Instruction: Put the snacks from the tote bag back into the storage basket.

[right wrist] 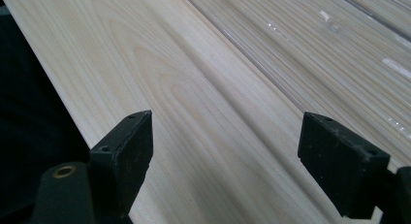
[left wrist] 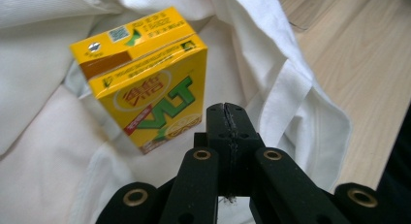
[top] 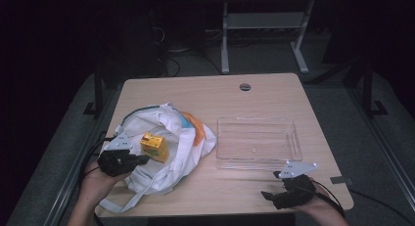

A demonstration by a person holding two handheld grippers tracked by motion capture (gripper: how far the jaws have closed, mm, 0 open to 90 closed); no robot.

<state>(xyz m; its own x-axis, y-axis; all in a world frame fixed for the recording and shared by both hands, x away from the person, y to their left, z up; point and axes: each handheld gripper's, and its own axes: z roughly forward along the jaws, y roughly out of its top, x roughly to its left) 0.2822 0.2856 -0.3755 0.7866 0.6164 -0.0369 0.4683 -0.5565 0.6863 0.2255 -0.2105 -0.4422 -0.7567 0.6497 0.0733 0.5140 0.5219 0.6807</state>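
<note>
Nearest the table's front edge, the right gripper (top: 277, 186) rests on bare wood with jaws spread wide, holding nothing. At the left, the left gripper (left wrist: 227, 118) has jaws pressed together, empty, over a white cloth bag (top: 169, 152). Just beyond stands a yellow drink carton (left wrist: 145, 78) on the bag. Farther right lies a clear plastic tray (top: 288, 157).

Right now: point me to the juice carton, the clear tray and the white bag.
juice carton (left wrist: 160, 95), left gripper view, on its yellow printed front face.
clear tray (top: 258, 160), high view, on its near rim.
white bag (top: 188, 147), high view, on the cloth right of the carton.
</note>
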